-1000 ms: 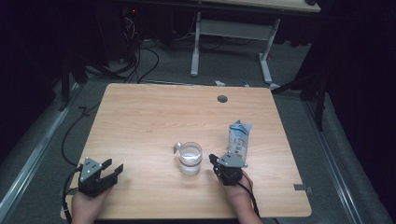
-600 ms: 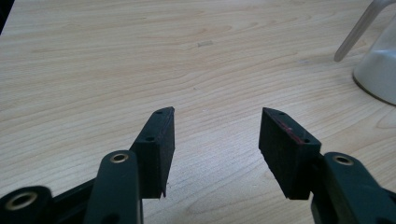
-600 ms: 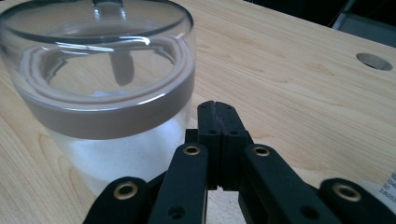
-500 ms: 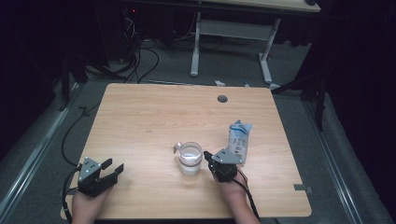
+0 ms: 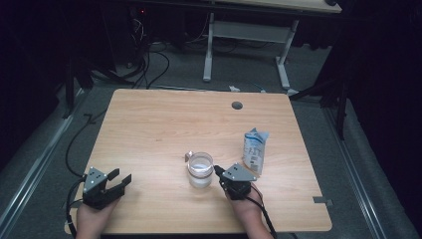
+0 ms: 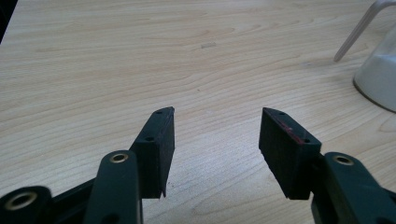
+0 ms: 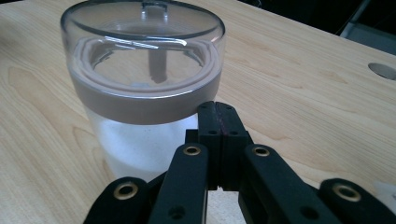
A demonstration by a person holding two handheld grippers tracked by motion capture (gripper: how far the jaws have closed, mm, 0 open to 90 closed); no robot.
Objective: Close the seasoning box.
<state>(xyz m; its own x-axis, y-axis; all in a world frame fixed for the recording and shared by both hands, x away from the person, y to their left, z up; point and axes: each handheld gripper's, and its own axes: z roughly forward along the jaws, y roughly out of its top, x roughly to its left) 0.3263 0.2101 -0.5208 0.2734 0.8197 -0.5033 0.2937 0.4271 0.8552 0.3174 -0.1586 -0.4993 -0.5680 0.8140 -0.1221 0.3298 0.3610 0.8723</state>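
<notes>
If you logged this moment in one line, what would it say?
right gripper: shut, empty, tips at jar rim | left gripper: open, empty, over table | pouch: upright behind right gripper

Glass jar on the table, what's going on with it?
A person holds a tool in each hand. The right tool, jaws shut with nothing between them, has its tips up against the jar just under its lid. The left tool sits open and idle. A small carton stands beside the jar.
</notes>
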